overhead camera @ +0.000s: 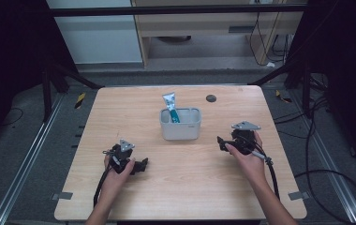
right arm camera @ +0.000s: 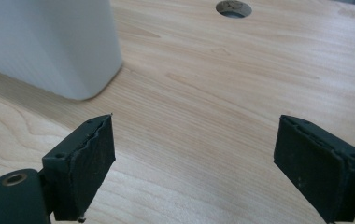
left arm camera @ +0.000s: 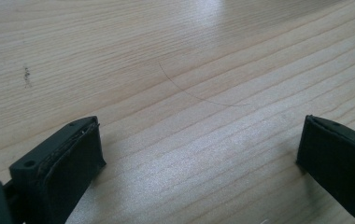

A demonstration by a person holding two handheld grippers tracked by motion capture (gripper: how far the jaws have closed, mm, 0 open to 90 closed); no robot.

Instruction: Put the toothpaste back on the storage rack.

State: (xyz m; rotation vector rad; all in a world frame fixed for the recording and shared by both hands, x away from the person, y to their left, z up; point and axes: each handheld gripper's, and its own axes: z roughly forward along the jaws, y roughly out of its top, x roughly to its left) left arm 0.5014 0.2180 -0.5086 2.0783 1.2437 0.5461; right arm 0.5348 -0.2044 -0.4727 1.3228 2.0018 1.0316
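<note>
A white rectangular holder (overhead camera: 180,124) stands at the middle of the wooden table (overhead camera: 120,108), with a blue and white tube (overhead camera: 171,107) leaning out of its left compartment. My left gripper (overhead camera: 143,165) rests low at the front left, jaws pointing right, held by a hand. In the left gripper view its jaws stand wide apart over bare wood, so the left gripper (left arm camera: 199,158) is open. My right gripper (overhead camera: 220,143) sits right of the holder, jaws pointing left toward it. The right gripper (right arm camera: 194,158) is open, with the holder's corner (right arm camera: 54,42) ahead on the left.
A round cable hole (overhead camera: 211,98) lies in the table behind the holder, also seen as the hole (right arm camera: 234,8) in the right gripper view. Black cables trail from both grippers toward the front edge. Dark floor and metal frame rails surround the table.
</note>
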